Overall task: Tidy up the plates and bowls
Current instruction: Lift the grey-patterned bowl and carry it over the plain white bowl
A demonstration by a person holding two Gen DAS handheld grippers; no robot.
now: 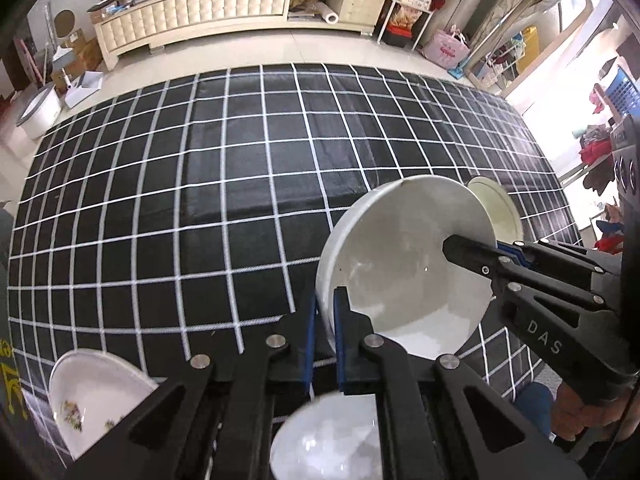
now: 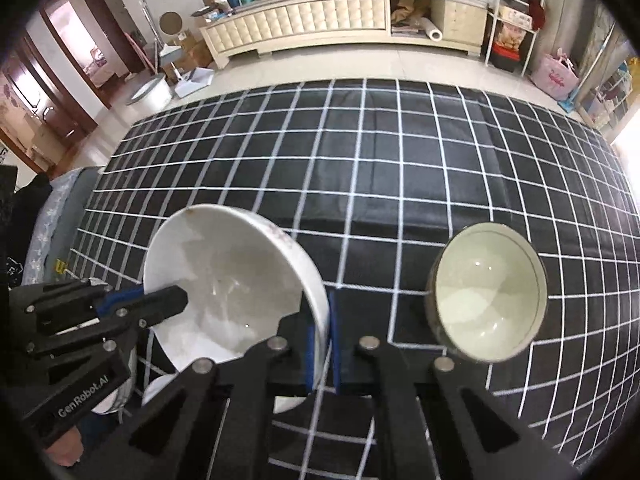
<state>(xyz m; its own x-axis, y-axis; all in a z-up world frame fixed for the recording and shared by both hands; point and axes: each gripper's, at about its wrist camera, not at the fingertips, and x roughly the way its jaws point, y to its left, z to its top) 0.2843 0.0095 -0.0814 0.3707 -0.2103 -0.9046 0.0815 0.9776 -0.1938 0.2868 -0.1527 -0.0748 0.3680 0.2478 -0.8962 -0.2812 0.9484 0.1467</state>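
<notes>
A large white bowl [image 1: 400, 264] hangs tilted above the checked counter [image 1: 200, 200]. At its 3 o'clock stands a smaller cream bowl [image 2: 490, 296]; at 7 o'clock, a flower-patterned dish [image 1: 92, 396].

The big bowl [image 1: 404, 268] hangs tilted above the checked table [image 1: 200, 200], pinched at opposite rims; the left gripper [image 1: 325, 344] has the near-left rim, the right gripper [image 1: 486, 256] the far-right rim; beyond it to the right a smaller bowl [image 1: 498, 212] stands on the cloth; under the left gripper sits another bowl [image 1: 332, 440], and at near left a flowered dish [image 1: 92, 396], perhaps over the table's edge; a long cabinet [image 1: 192, 12] runs behind the table.
</notes>
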